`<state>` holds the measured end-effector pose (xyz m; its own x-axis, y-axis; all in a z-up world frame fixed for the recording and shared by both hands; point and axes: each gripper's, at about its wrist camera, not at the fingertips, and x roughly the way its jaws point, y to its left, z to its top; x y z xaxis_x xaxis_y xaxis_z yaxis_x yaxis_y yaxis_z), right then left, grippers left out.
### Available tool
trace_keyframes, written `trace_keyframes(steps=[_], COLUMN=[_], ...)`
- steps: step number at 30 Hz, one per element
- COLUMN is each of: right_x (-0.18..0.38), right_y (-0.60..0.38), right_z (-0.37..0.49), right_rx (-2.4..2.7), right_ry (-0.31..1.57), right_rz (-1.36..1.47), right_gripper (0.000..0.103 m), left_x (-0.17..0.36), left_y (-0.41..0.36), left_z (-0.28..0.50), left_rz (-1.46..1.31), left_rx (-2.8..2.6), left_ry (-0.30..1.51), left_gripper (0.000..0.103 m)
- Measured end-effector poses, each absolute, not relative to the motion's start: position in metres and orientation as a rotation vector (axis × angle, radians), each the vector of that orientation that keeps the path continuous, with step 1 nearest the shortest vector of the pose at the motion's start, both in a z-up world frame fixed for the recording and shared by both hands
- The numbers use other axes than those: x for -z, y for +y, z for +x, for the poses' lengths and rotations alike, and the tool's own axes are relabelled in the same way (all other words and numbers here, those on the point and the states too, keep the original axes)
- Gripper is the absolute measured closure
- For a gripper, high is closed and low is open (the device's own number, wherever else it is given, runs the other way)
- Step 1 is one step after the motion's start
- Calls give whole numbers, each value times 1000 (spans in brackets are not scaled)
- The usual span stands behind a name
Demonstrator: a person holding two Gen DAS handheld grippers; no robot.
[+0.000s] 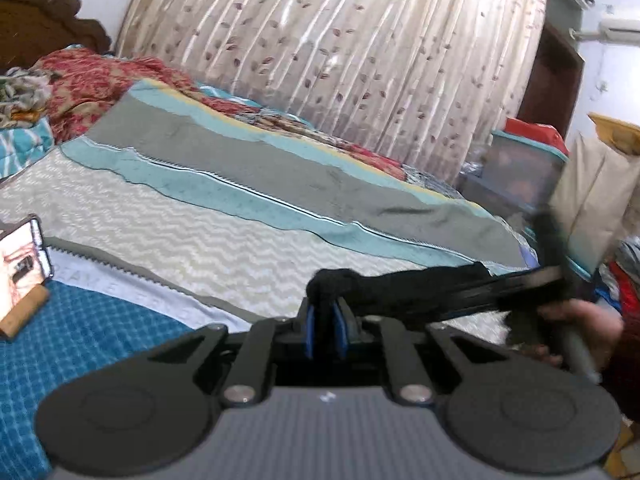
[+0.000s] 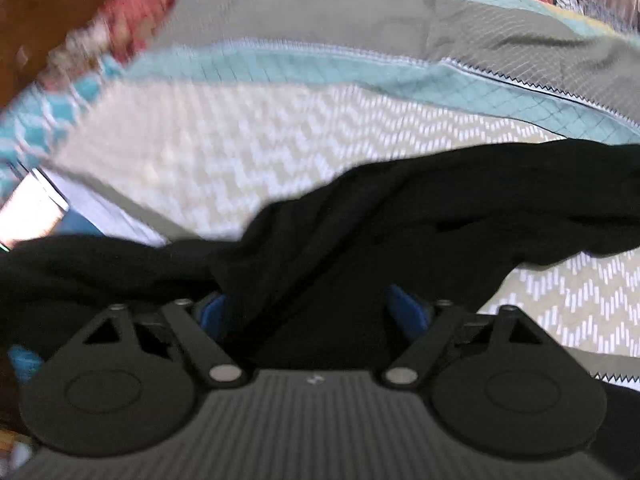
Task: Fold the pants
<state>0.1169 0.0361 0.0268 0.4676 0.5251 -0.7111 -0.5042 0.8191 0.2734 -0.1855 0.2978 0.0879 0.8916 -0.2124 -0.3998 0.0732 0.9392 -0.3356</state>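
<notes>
Covering bed (image 1: pixel 224 216): striped quilt; leaf-print curtain (image 1: pixel 340 52) behind.

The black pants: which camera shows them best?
The right wrist view: the black pants spread wide across the bedspread, lying between the open right gripper. The left wrist view shows only a bunched strip pinched in the shut left gripper.

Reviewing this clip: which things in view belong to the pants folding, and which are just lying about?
In the job:
- black pants
- left tool, shut on the pants
- right tool, open, pants lying between its fingers
- bedspread, the work surface

Lying about:
- phone on its stand
- red floral blanket
- curtain
- storage box
</notes>
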Motion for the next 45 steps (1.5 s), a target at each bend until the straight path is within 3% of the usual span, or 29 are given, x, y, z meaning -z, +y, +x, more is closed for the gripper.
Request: trace_keyframes(steps=[6, 11, 13, 17, 21, 25, 26, 27, 28, 29, 31, 37, 45], right_x=[-37, -40, -42, -37, -22, -18, -21, -23, -28, -35, -48, -74, -31], right_y=[-40, -103, -105, -95, -111, -126, -131, -137, -143, -150, -164, -198, -215], right_z=[152, 188, 193, 191, 188, 185, 185, 185, 186, 189, 200, 276, 401], right_rx=[-643, -461, -432, -444, -449, -422, -413, -402, -386, -362, -306, -57, 202], right_ry=[949, 872, 861, 856, 900, 909, 901, 889, 874, 858, 827, 737, 777], right_rz=[461, 657, 657, 619, 592, 591, 592, 589, 582, 570, 523, 348, 349], right_gripper=[13, 16, 17, 17, 17, 17, 17, 17, 17, 17, 20, 46, 46], left_x=[-90, -92, -95, -98, -91, -67, -58, -49, -38, -32, -34, -52, -41], left_y=[301, 316, 311, 277, 231, 180, 171, 167, 163, 164, 178, 203, 218], left_z=[-181, -166, -159, -154, -154, -142, -137, -130, -122, -118, -124, -149, -129], left_rz=[-232, -282, -272, -197, -34, 131, 183, 235, 288, 302, 256, 213, 118], left_rx=[58, -11, -13, 104, 274, 386, 378, 357, 330, 319, 331, 323, 248], left_ry=[411, 442, 456, 487, 504, 587, 606, 634, 680, 714, 690, 605, 716], left_gripper=[94, 94, 86, 44, 16, 16, 27, 58, 80, 89, 89, 89, 85])
